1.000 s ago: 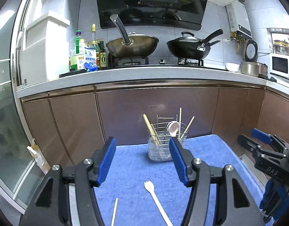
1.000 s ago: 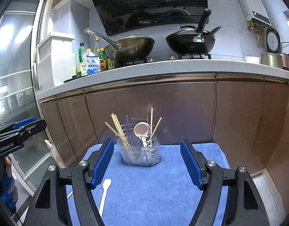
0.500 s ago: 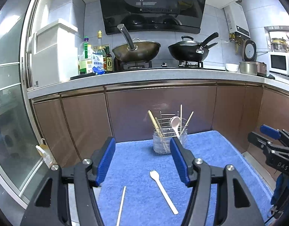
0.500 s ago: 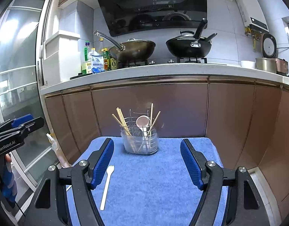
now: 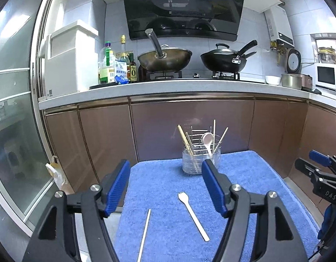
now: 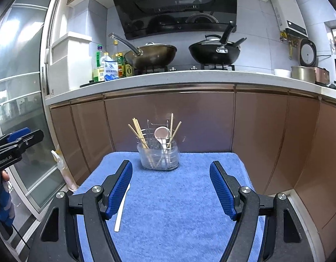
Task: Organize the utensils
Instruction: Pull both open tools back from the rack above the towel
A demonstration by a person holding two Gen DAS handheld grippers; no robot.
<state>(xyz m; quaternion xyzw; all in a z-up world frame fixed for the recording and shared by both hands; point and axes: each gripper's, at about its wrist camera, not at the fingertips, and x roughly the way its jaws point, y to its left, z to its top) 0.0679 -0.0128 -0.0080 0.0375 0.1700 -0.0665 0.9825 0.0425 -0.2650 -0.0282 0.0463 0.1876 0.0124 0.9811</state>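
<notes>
1. On the blue towel [image 5: 244, 174], low centre of the left wrist view: one white fork [image 5: 193, 215], lying flat, tines toward the upper left, handle running to the lower right

2. Just left of it, apart and not touching: one pale chopstick [image 5: 144, 233], lying nearly lengthwise toward the bottom edge

3. At the far end of the towel, centre of both views: clear utensil holder [image 5: 200, 161] with a wire insert, standing upright; it holds several chopsticks leaning left and right and one white spoon [image 5: 207, 140], bowl up

4. Left gripper [image 5: 165, 185]: jaws have just been opening and stand wide, nothing between the pads; fork and chopstick lie below and ahead of it

5. Right gripper [image 6: 171, 187]: jaws wide apart, holding nothing; in its view the fork's handle [image 6: 120, 212] shows past the left finger, lower left

6. Step in hand, as judged: first pick of a loose piece, probably by the left gripper, since both pieces lie under it

7. Handling note: both pieces are thin and sit low in the towel pile; bring the pads down astride the fork's handle near its middle, across its length, and close firmly so it does not swivel

8. Placing note: turn the piece upright and lower it handle-first into a gap, clear of the leaning chopsticks; a knock could tip the light holder
</notes>
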